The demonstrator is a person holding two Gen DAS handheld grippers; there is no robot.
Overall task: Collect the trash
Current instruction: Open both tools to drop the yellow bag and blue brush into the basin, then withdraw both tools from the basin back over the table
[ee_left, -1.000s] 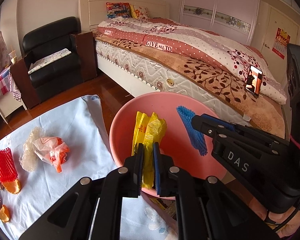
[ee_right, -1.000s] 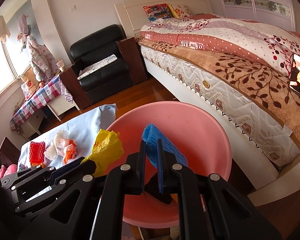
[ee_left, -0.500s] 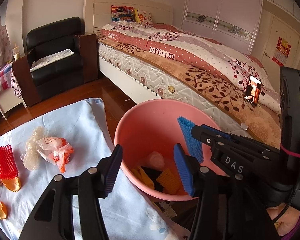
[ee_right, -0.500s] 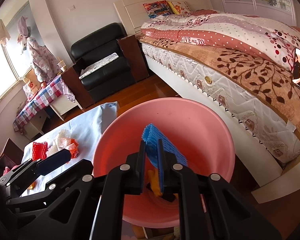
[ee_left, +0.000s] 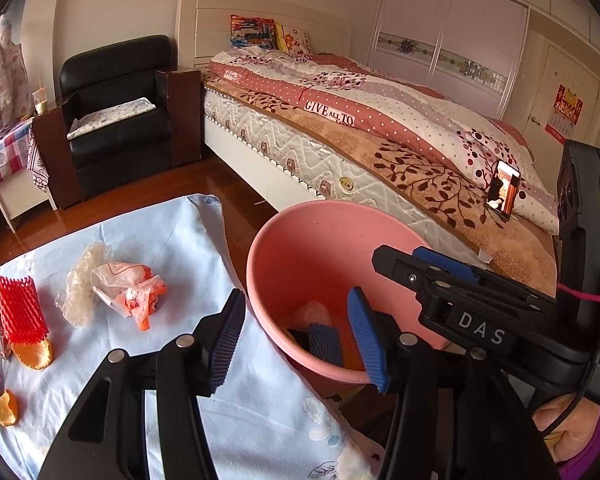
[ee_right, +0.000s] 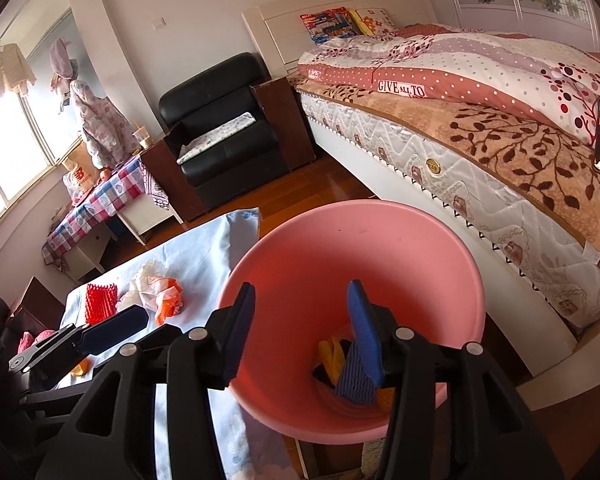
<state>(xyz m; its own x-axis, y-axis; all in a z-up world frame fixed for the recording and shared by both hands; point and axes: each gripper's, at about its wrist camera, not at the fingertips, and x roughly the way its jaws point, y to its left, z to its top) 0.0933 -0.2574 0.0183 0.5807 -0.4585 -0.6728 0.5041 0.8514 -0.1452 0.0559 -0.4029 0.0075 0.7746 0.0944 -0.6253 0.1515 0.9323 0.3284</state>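
A pink bin (ee_left: 260,248) (ee_right: 451,248) stands beside the blue-clothed table. In it lie a blue foam net (ee_left: 325,342) (ee_right: 353,372) and a yellow wrapper (ee_right: 329,356). My left gripper (ee_left: 298,340) is open over the bin's near rim, with nothing between its pads. My right gripper (ee_right: 301,332) hangs over the bin with its jaws opening and nothing between them. On the cloth lie a red foam net (ee_left: 20,312), a crumpled orange-and-white bag (ee_left: 128,292), clear bubble wrap (ee_left: 80,280) and orange peel (ee_left: 32,354).
A bed (ee_left: 379,140) runs along the far side of the bin, with a phone (ee_left: 503,194) propped on it. A black armchair (ee_left: 116,120) and a checked side table (ee_right: 96,200) stand by the wall. Wooden floor (ee_left: 148,188) lies between them.
The left gripper opened and the yellow wrapper fell into the bin. The right gripper then opened, and the blue foam net dropped in as well. The left gripper drew back a little.
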